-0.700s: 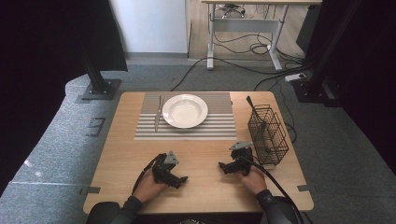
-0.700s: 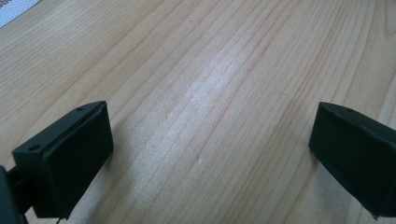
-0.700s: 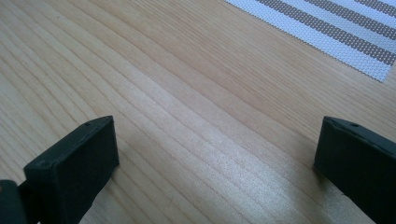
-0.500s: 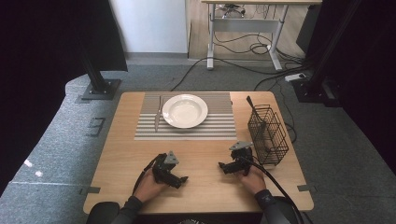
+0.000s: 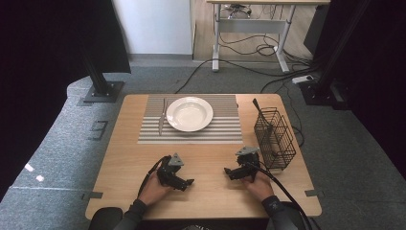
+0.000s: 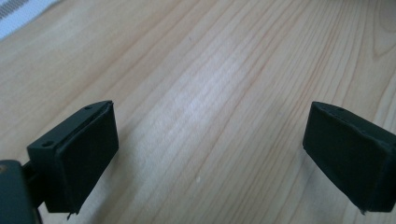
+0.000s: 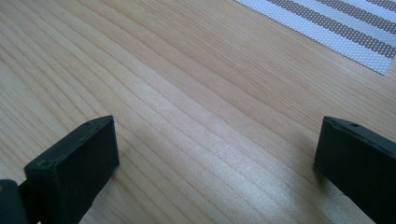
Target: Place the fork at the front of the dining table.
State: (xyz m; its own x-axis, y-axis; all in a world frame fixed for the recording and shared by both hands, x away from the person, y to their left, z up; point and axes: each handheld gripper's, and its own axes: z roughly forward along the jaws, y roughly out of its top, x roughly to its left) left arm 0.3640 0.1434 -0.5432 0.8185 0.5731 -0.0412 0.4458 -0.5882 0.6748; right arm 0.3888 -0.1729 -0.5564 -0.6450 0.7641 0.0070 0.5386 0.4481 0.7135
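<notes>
A white plate (image 5: 189, 113) lies on a striped placemat (image 5: 215, 130) at the far middle of the wooden table (image 5: 124, 158), with a knife (image 5: 162, 117) on the mat to its left. A black wire basket (image 5: 274, 138) with a dark utensil standing in it sits at the right. My left gripper (image 5: 187, 183) rests low over the near table, held by a hand, its jaws wide apart (image 6: 210, 149) with bare wood between them. My right gripper (image 5: 229, 172) rests likewise near the basket, open (image 7: 217, 163) with nothing between its fingers.
A corner of the placemat (image 7: 336, 23) lies ahead of the right gripper. Black stands and cables sit on the grey floor around the table, and a desk frame (image 5: 251, 28) stands behind it. A cable trails from the right gripper off the table's near edge.
</notes>
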